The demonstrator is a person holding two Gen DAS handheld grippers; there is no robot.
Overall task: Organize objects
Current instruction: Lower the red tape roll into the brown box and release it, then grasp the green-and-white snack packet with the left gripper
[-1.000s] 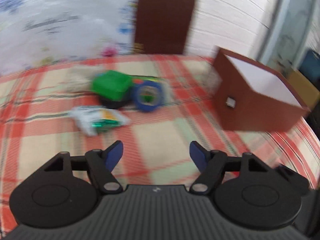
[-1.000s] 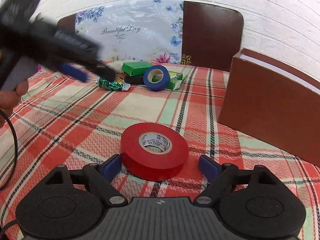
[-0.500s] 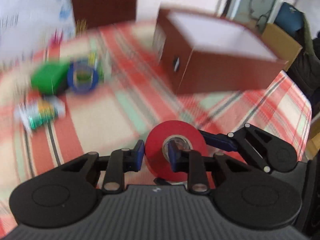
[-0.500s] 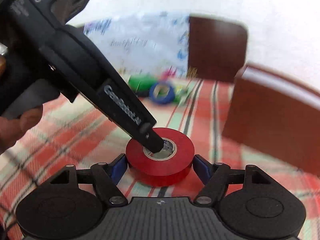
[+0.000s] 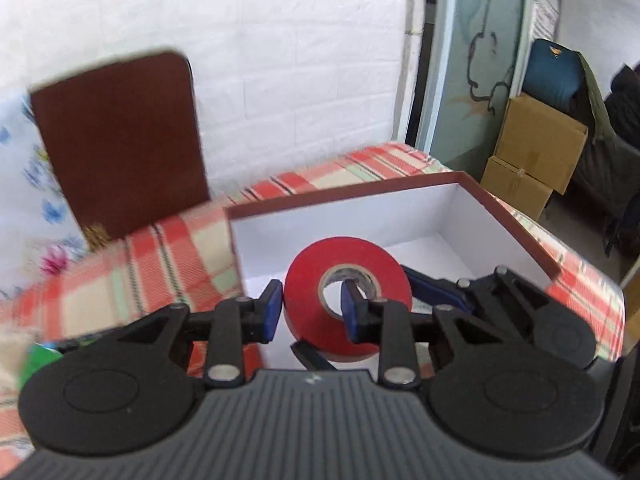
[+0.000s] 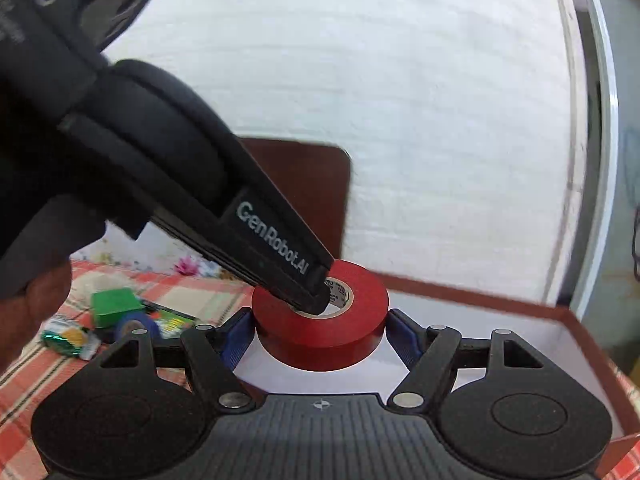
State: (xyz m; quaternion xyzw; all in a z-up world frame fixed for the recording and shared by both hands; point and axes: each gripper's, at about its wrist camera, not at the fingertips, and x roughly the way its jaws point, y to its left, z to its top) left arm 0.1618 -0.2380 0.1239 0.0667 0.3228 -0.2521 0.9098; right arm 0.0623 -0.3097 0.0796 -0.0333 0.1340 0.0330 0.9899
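Two tongs share one red tape roll (image 5: pixel 347 309): my left tongs (image 5: pixel 308 309) pinch its wall, one finger through the core, while my right tongs (image 6: pixel 320 330) clamp its outer rim, keeping the smooth, slippery ring level above the brown box (image 5: pixel 516 224), whose white interior looks bare. Beyond, green packets (image 6: pixel 114 307) wait on the checked counter (image 5: pixel 132 276).
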